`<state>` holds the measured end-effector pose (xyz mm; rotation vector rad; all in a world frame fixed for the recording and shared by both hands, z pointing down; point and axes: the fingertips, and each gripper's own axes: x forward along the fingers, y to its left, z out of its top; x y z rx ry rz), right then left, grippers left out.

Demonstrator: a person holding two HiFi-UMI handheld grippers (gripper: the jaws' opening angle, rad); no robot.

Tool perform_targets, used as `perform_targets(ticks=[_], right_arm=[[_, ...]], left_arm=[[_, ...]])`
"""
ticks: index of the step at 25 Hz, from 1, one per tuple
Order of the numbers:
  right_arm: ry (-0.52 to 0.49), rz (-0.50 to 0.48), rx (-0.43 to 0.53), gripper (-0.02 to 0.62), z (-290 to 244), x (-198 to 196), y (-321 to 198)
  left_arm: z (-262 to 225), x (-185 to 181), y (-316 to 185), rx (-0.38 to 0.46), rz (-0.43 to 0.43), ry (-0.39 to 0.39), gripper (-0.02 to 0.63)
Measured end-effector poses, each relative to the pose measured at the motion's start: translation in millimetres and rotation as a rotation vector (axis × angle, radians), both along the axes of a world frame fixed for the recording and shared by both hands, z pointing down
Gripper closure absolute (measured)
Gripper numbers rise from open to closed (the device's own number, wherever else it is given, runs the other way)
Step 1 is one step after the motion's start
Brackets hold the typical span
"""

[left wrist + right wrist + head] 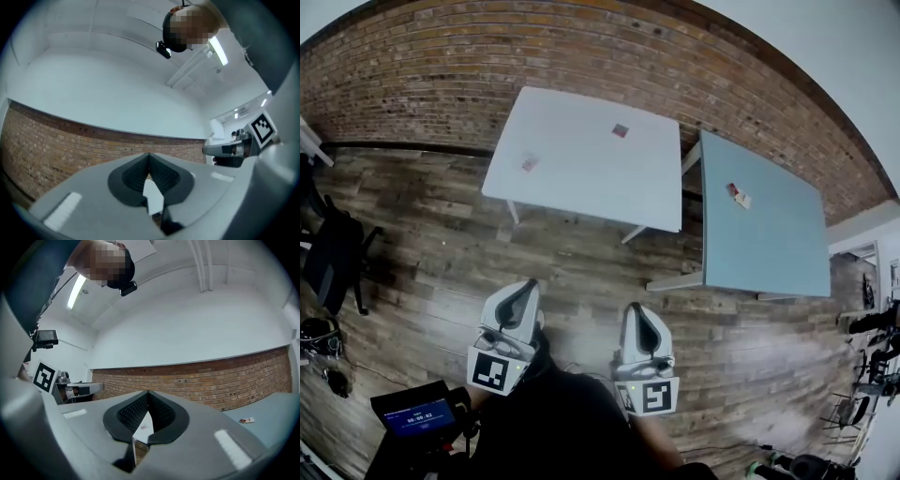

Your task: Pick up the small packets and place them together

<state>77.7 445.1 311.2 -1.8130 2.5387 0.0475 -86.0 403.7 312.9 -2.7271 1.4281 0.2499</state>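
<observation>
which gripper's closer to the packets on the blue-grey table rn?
Right. The right gripper is short of the blue-grey table, to the left of the packets in the head view. The left gripper sits farther left, facing the white table.

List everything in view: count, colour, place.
white table: one, white, centre
blue-grey table: one, blue-grey, right of it
far packet: one, reddish, white table's far side
left packet: one, pinkish, white table's left side
packet pair: seemingly two, red and white, blue-grey table's left part
brick wall: one, red-brown, behind the tables
office chair: one, black, far left on the wooden floor
screen: one, dark with blue display, bottom left
left gripper: one, grey, shut, empty
right gripper: one, grey, shut, empty
</observation>
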Motion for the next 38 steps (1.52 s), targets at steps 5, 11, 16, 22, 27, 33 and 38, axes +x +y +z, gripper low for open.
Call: perform_targets(ticks=[5,11,16,22,27,33,38], right_arm=[[0.003,-0.013,-0.025,0.592,0.1,-23.0,-41.7],[0.028,0.021,-0.069,0.592,14.2,-39.5,-72.9],[0.036,-0.027,-0.068,0.592,13.8,-43.5,-103.5],[0.026,-0.075,-0.049,0.592,8.5,-50.9,-117.3],[0.008,-0.122,-0.035,0.592,10.6,-30.5,-162.7],[0.003,-0.175,-0.054,0.592,12.2,4.6,-222.7],[-0.034,-0.205,0.0,0.592,-8.5,17.9,-267.0]], left_arm=[[-6.2,-17.0,-32.8,0.058,0.044,-0.059,0.606],[12.2,-34.1,-69.6,-0.027,0.059,-0.053,0.606],[13.7,-26.6,-90.5,-0.041,0.069,-0.048,0.606],[16.9,-42.5,-107.6,-0.089,-0.016,0.016,0.606],[22.0,-27.7,-151.1,-0.126,-0.085,0.03,0.606],[23.7,10.9,-197.1,-0.105,-0.129,0.025,0.606],[23.3,33.4,-237.0,-0.078,-0.175,-0.016,0.606]])
